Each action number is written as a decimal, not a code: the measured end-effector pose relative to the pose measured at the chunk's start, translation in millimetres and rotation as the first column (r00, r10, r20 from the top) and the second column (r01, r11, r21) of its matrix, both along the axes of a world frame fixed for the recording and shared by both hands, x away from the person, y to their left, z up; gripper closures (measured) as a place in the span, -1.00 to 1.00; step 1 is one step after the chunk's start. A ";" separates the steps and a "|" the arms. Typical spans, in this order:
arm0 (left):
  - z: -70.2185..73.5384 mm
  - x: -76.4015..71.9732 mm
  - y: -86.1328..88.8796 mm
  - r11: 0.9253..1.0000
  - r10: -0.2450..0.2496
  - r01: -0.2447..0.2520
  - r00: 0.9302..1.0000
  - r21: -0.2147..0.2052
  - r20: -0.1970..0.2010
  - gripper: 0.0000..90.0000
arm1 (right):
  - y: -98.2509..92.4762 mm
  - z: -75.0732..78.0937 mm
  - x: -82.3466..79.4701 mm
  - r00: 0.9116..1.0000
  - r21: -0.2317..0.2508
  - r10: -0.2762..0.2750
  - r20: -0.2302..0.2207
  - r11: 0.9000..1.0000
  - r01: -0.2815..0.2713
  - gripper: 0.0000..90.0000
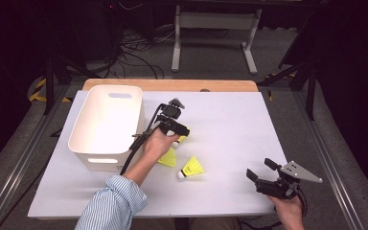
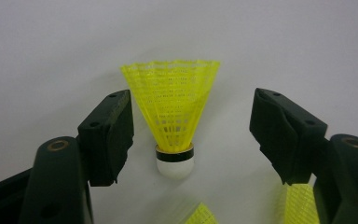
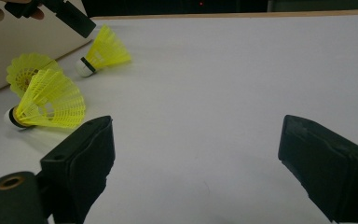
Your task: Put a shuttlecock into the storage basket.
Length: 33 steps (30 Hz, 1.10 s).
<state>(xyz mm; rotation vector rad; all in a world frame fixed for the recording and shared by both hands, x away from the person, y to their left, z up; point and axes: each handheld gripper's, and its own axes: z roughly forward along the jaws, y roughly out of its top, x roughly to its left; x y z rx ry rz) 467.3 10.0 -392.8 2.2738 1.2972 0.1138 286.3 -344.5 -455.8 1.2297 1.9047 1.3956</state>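
Three yellow shuttlecocks (image 3: 103, 50) | one white bin (image 1: 106, 125) | left gripper (image 2: 191, 135) jaws wide, straddling one untouched | right gripper (image 3: 196, 163) jaws wide, empty

This looks like a lab or recording studio set up for handling trials. The landmark is the white-topped table (image 1: 230, 158), laid over a wooden board (image 1: 172, 85) whose edge shows at its far side. Beyond the table a tangle of black cables (image 1: 134, 52) lies on grey carpet, next to the white metal legs of a stand (image 1: 215, 28). Left of the table, yellow-and-black hazard tape (image 1: 39, 91) marks the floor, metal rails (image 1: 9, 177) run along both sides, and the surroundings are dark.
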 end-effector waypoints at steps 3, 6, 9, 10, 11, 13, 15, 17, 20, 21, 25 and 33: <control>-1.5 0.2 -0.8 1.000 0.003 -0.003 1.000 0.007 -0.005 -0.30 | 0.1 0.0 0.0 1.000 0.000 0.001 0.000 1.000 -0.001 -0.74; -4.2 1.8 -1.0 1.000 -0.001 0.001 1.000 0.019 -0.004 -0.30 | 0.2 0.0 0.0 1.000 -0.001 0.001 0.000 1.000 -0.001 -0.74; -7.0 2.6 -1.8 1.000 0.007 -0.007 1.000 0.020 -0.016 -0.30 | 0.1 0.0 0.1 1.000 0.000 0.002 0.000 1.000 -0.002 -0.74; -8.1 3.2 -1.8 1.000 0.006 -0.006 1.000 0.023 -0.019 -0.30 | 0.2 0.0 0.0 1.000 -0.001 0.002 0.000 1.000 -0.002 -0.74; -8.1 3.2 -1.8 1.000 0.006 -0.006 1.000 0.023 -0.019 -0.29 | 0.2 0.0 0.1 1.000 -0.001 0.002 0.000 1.000 -0.002 -0.74; -10.5 4.6 -1.8 1.000 0.010 -0.009 0.999 0.030 -0.030 -0.29 | 0.1 -0.1 0.1 1.000 -0.001 0.002 -0.001 1.000 -0.002 -0.74; -12.1 5.4 -2.0 0.999 0.009 -0.008 0.999 0.037 -0.038 -0.29 | 0.1 0.0 0.1 1.000 0.000 0.002 0.000 1.000 -0.002 -0.75; -13.9 6.0 -2.1 0.999 0.012 -0.010 0.999 0.039 -0.041 -0.29 | 0.1 0.1 0.1 1.000 0.001 0.002 0.000 1.000 -0.002 -0.75; -15.6 7.2 -1.7 0.999 0.012 -0.010 0.999 0.045 -0.048 -0.29 | 0.1 0.0 0.1 1.000 0.001 0.002 -0.001 1.000 -0.002 -0.75; -16.5 7.6 -1.7 0.999 0.015 -0.013 0.999 0.044 -0.051 -0.29 | 0.1 0.0 0.1 1.000 0.001 0.002 -0.001 1.000 -0.002 -0.75; -19.0 8.1 -2.1 0.999 0.026 -0.023 0.997 0.046 -0.067 -0.28 | 0.1 0.0 0.1 1.000 0.000 0.002 0.000 1.000 -0.002 -0.75; -25.7 10.4 -1.4 0.998 0.032 -0.026 0.995 0.057 -0.093 -0.24 | 0.0 0.0 0.1 1.000 0.001 0.002 -0.001 1.000 -0.002 -0.75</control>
